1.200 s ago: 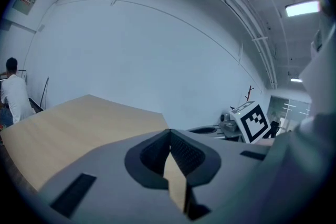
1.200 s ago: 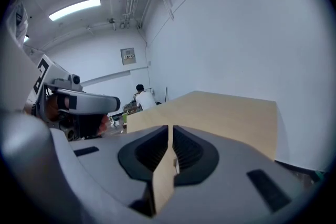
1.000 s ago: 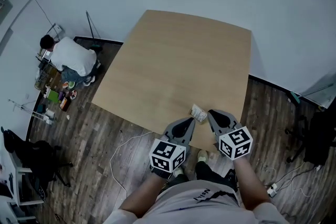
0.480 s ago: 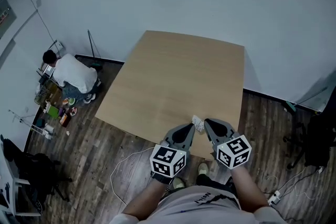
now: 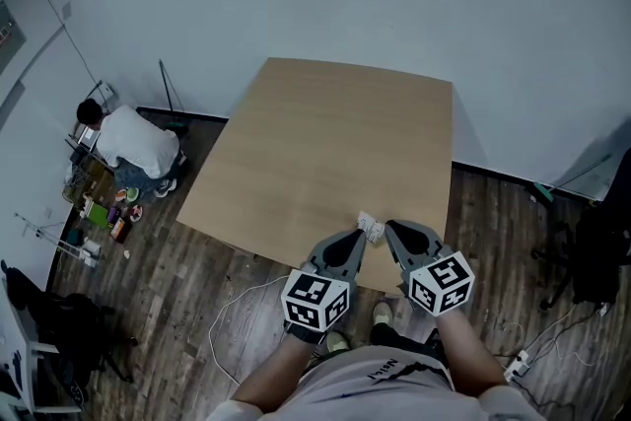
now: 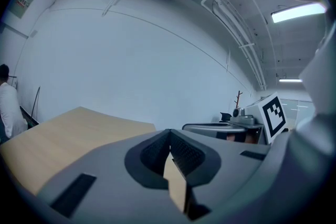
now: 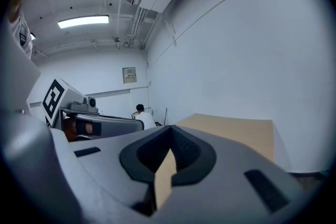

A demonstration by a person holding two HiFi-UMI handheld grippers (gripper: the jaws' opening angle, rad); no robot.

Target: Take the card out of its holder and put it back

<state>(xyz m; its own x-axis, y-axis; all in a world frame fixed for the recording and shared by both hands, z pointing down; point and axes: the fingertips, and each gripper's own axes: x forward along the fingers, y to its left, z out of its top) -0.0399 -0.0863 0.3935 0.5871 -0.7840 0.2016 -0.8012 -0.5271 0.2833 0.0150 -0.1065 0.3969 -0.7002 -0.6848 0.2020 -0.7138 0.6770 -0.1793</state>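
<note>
The left gripper (image 5: 358, 234) is clamped shut on a thin tan edge (image 6: 176, 186). The right gripper (image 5: 387, 229) is pinched the same way on a second tan edge (image 7: 164, 178). In the head view the 2 sets of tips meet on 1 small pale item, the card holder (image 5: 371, 228), at the table's 6 o'clock edge. Whether it rests on the wood or hangs just above it cannot be told, nor which gripper has the card and which the sleeve.

My reading is that this is the pull or the re-insertion itself, with both pieces pinched. The next move calls for 1 gripper to hold steady. The other should slide straight along the card's plane, since any twist would likely jam or bend it.

The table (image 5: 325, 143) spreads bare toward 12 o'clock, so there is open room to reach forward. The near edge sits right under the tips, so a dropped piece could fall to the floor (image 5: 246, 330). A crouching person (image 5: 138, 138) is well apart at 10 o'clock. A dark chair (image 5: 592, 261) stands at 3 o'clock, and a white cable (image 5: 232, 271) trails at 8 o'clock.
</note>
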